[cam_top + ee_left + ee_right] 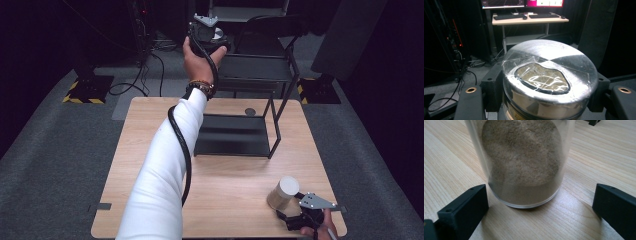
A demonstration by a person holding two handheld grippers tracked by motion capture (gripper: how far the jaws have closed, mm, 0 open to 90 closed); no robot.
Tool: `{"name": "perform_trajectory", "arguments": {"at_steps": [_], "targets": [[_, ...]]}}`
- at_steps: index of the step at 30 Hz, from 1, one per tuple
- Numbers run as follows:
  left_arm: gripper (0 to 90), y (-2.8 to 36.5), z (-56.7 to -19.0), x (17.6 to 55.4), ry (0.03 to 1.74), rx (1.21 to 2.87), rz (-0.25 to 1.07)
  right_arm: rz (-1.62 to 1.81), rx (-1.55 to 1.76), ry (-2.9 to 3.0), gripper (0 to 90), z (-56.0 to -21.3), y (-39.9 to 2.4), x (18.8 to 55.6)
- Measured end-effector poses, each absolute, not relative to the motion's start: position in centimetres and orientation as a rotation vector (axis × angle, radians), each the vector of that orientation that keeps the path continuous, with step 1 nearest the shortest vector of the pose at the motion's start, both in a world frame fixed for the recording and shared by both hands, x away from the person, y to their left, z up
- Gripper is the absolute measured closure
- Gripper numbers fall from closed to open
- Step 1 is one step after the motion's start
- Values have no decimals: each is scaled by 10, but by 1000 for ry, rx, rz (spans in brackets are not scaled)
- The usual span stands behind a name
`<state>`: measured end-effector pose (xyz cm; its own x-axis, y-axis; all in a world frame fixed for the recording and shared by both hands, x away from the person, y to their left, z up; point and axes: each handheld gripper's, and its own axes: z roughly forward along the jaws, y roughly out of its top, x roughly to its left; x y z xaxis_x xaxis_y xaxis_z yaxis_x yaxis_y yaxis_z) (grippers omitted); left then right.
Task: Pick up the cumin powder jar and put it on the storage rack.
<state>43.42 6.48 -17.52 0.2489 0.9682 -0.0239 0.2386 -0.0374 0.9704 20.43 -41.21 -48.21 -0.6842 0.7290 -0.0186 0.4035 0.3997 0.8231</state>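
Silver-lidded round metal jar (pixel 549 82), its lid patched with clear tape, sits clamped in the left hand-held gripper (pixel 206 31), raised above the far end of the black metal two-tier shelf (pixel 240 135); I judge it still needs setting down there. Back on the wooden surface (pixel 225 190), the clear plastic jar of brown powder (pixel 524 162) stands between the right hand-held gripper's (pixel 300 212) wide-apart jaws, ungripped. That gap is plain in the right gripper view; the high view alone shows the shelf.

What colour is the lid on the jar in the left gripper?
Silver lid, best in the left gripper view.
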Motion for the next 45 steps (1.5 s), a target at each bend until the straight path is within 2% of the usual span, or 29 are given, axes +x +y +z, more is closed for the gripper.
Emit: {"name": "perform_trajectory", "arguments": {"at_steps": [13,16,18,25,31,45], "targets": [[305,60,-183,434,1180,1471,919,1188,976,2286,0,-482,-412,204],[259,59,-182,432,1176,1462,929,1188,976,2286,0,-482,-412,204],[192,59,-181,430,1171,1456,926,1188,976,2285,0,-482,-412,204],[46,64,-175,421,1141,1465,932,1188,978,2285,0,-482,-412,204],[5,71,-169,408,1126,1453,946,1186,982,2281,0,-482,-411,204],[3,85,-166,368,1072,1453,967,1186,982,2280,0,-482,-411,204]]}}
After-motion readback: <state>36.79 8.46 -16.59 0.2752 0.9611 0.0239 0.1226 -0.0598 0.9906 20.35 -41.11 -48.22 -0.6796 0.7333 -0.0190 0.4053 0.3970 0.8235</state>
